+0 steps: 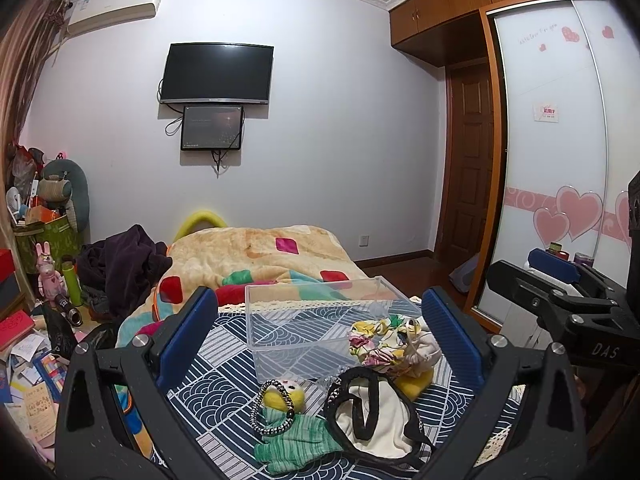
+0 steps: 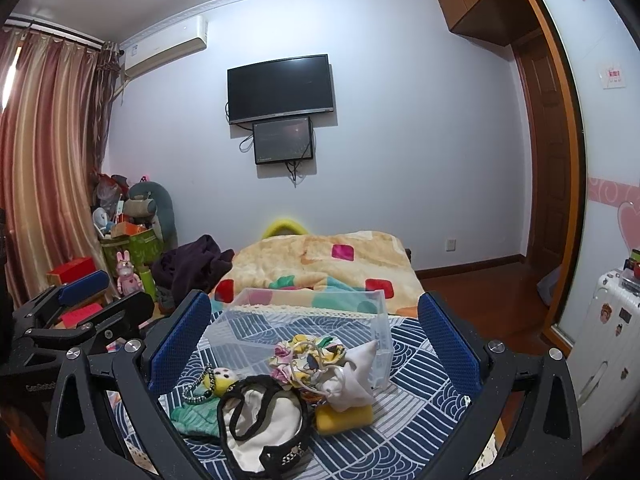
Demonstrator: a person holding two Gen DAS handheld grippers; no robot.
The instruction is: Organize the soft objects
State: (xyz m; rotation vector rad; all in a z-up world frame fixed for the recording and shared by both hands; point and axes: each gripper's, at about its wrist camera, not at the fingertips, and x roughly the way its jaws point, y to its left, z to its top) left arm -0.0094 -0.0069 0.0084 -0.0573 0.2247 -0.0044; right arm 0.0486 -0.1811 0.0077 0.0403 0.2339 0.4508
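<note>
Your left gripper (image 1: pixel 316 340) and right gripper (image 2: pixel 314 344) both gape wide, holding nothing. Soft things—green glove (image 1: pixel 290 440), white cloth (image 2: pixel 352 380), yellow sponge (image 2: pixel 344 418)—lie heaped just before the clear box (image 1: pixel 320 320).

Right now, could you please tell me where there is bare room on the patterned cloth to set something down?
The clear plastic box is empty inside. Bare cloth lies to the right of the yellow sponge, and more on the left, beside the box and beyond the yellow plush. It is crowded just in front of the box: floral fabric, black-trimmed garment, green knit.
</note>
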